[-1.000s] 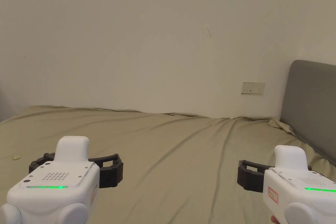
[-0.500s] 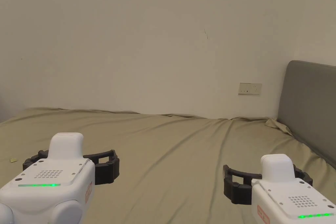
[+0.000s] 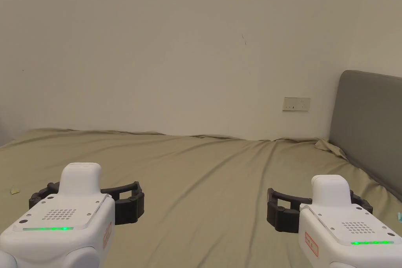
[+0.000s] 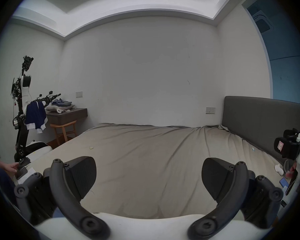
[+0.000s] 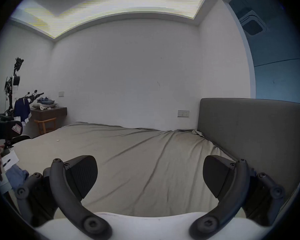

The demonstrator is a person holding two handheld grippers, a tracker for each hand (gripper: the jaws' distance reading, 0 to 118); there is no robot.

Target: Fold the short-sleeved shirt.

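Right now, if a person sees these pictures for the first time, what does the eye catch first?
First, the two white grippers low in the head view, left gripper and right gripper, both open over the olive bed sheet. Next, the grey headboard at the right edge. In the left gripper view, a dark blue garment hangs at the far left.

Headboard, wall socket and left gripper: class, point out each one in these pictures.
Headboard (image 3: 369, 123), head view: on its grey padded face.
Wall socket (image 3: 296, 104), head view: on the middle of its plate.
Left gripper (image 4: 148, 178), left gripper view: midway between its two black fingertips, which stand wide apart.
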